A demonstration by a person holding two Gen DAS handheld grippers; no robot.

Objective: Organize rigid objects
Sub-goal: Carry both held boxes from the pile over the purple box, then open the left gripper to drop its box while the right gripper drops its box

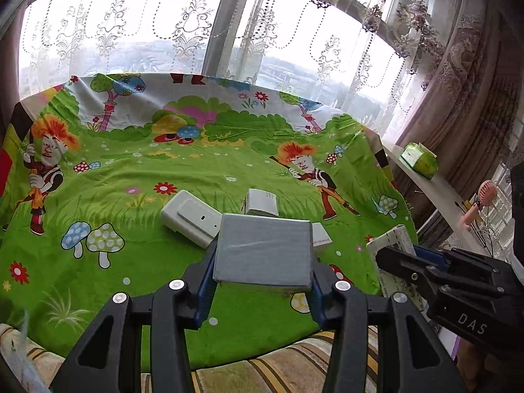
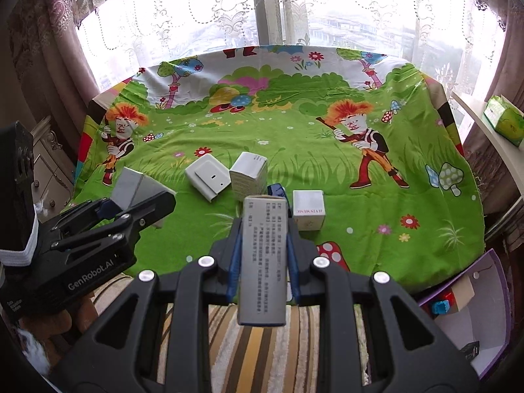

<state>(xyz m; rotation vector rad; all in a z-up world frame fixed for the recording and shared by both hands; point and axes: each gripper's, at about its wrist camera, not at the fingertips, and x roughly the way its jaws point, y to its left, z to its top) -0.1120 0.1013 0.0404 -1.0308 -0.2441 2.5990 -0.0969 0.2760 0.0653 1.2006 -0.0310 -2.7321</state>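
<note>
- Because both boxes look like light, stiff cardboard, a firm pinch across the flat side faces should hold; smooth wrap may slip.
- The left gripper [image 1: 262,262] is clamped on a flat grey box [image 1: 263,250], lifted above the green cloth [image 1: 131,170].
- The right gripper [image 2: 263,242] is clamped on a narrow printed box [image 2: 263,262], also aloft.
- Three white boxes sit on the cloth.

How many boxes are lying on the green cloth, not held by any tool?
3. A flat white box at left, an upright white box beside it, and a small cube box to the right. Others may be hidden behind the held boxes.
</note>
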